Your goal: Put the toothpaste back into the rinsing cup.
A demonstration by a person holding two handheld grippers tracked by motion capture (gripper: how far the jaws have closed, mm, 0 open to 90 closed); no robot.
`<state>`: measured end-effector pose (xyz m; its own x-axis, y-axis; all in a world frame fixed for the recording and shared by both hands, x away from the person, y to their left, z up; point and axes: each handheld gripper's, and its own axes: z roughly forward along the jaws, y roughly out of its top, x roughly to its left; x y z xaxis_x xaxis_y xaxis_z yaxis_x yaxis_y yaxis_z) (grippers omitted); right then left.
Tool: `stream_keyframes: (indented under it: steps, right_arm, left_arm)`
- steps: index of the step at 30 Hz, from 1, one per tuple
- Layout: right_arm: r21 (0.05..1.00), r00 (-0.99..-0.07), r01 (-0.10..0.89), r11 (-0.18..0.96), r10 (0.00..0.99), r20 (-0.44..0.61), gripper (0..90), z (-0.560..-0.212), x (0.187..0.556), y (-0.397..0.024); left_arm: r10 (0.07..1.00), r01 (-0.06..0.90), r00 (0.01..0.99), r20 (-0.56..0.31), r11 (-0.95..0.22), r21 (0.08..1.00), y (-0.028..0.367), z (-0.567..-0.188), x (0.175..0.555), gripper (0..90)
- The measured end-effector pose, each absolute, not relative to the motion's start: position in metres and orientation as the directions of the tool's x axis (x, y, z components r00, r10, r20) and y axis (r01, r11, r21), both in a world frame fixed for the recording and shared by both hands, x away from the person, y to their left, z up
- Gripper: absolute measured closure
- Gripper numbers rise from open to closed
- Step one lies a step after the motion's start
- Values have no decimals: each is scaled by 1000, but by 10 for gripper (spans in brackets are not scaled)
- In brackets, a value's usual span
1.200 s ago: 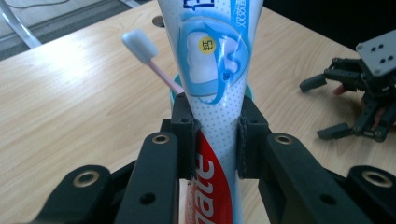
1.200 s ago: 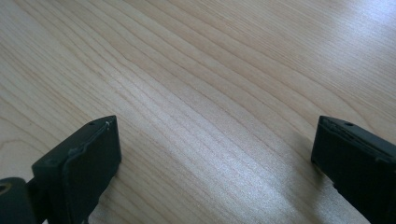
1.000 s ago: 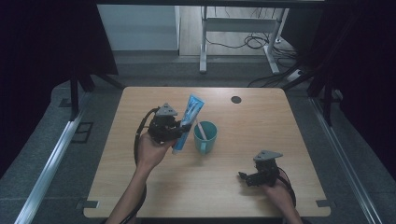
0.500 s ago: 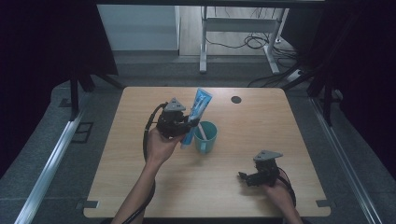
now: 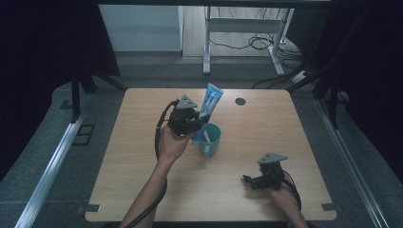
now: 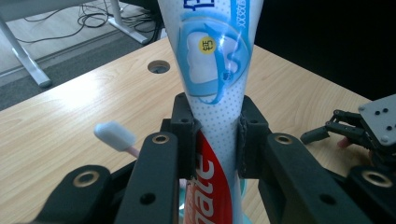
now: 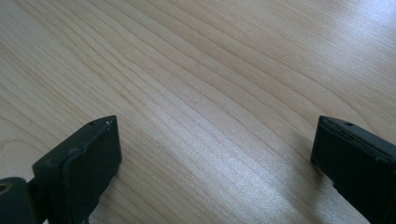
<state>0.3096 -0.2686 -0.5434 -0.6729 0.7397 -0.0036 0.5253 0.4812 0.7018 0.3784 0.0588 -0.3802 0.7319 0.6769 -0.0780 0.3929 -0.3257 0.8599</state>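
My left gripper (image 5: 194, 121) is shut on a blue, white and red toothpaste tube (image 5: 207, 107), which stands tilted with its wide end up. In the left gripper view the pads (image 6: 186, 135) press the tube (image 6: 215, 79) from both sides. The tube's lower end is over a teal cup (image 5: 209, 140). A toothbrush (image 6: 115, 136) with a white head sticks up out of the cup. My right gripper (image 5: 251, 181) rests near the table's front right, open, with bare wood between its jaws in the right gripper view (image 7: 212, 154).
The wooden table (image 5: 133, 156) has a round cable hole (image 5: 240, 101) near its far edge. Beyond the table stand a metal desk frame and loose cables on the floor. The other gripper (image 6: 364, 126) shows at the right of the left gripper view.
My left gripper has carried the toothpaste tube to the right, over the teal cup. The right gripper has stayed where it was.
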Motion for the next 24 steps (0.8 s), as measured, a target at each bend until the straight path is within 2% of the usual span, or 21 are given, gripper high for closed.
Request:
stream_keyframes:
  steps: [24]
  right_arm:
    - [702,-673,525,482,739,-4,12,-543,310,-269]
  left_arm:
    - [690,370,720,-78,-287,884,37,-391,401,734]
